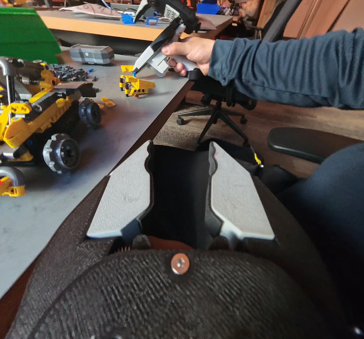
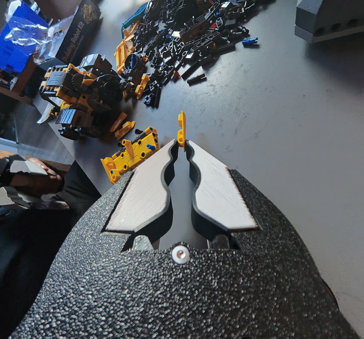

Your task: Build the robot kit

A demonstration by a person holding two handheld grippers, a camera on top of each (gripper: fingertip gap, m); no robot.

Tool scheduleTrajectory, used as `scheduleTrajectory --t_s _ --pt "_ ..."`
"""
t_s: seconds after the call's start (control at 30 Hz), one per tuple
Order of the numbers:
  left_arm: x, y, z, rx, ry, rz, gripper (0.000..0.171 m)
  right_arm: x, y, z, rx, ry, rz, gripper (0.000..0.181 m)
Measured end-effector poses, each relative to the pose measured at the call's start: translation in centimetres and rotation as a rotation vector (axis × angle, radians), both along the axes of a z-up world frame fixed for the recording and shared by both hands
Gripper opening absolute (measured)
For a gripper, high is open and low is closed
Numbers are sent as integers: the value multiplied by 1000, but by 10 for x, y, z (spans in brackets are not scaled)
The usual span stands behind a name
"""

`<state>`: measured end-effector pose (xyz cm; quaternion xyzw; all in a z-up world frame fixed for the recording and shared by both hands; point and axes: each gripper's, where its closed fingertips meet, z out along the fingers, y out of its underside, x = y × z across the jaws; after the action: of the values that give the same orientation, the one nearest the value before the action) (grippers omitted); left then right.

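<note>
The right tongs (image 2: pixel 182 142) are closed at the tips on a small yellow panel piece (image 2: pixel 182 127), which stands on edge between the fingertips over the grey surface (image 2: pixel 275 132); the wider rear part of the fingers stays apart. In the left wrist view the same right tongs (image 1: pixel 136 70) point down at the surface, gripped by a hand (image 1: pixel 189 54) in a dark blue sleeve (image 1: pixel 285 67), with the yellow panel piece (image 1: pixel 126 68) at the tips. Just beside them, to their left, lies a yellow block assembly (image 2: pixel 132 155) with round holes and a blue pin, resting flat on the surface; it shows also in the left wrist view (image 1: pixel 136 87). Farther off stand a yellow and black toy vehicle (image 2: pixel 78 93) and a heap of loose black parts (image 2: pixel 197 24), with a single blue pin (image 2: pixel 249 41) lying apart at the heap's edge. A grey block (image 2: pixel 331 8) sits at the far right corner. The left tongs (image 1: pixel 180 152) are wide open and hold nothing; they hang off the edge of the surface (image 1: pixel 59 201), over dark clothing, well apart from the parts. An office chair (image 1: pixel 216 117) stands on the floor beyond.
</note>
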<state>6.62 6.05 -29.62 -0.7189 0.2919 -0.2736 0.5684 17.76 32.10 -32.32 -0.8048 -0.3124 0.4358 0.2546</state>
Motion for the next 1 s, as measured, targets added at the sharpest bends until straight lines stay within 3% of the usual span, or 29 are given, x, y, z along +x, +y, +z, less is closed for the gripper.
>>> scheduleTrajectory --t_s 0.1,0.37,0.57,0.8,1.0 --pt "3 -5 -4 -50 -64 -4 53 1 2 1 -4 11 -13 6" --pt "-15 -1 -19 -24 148 3 52 2 3 0 -27 23 -25 6" --pt "-24 4 -18 -27 139 14 48 2 5 1 -41 34 -34 6" --pt "-29 10 -14 -115 27 4 42 3 5 1 -68 53 -35 6" --pt "-30 16 -22 -123 63 10 41 2 5 2 -66 58 -33 6"
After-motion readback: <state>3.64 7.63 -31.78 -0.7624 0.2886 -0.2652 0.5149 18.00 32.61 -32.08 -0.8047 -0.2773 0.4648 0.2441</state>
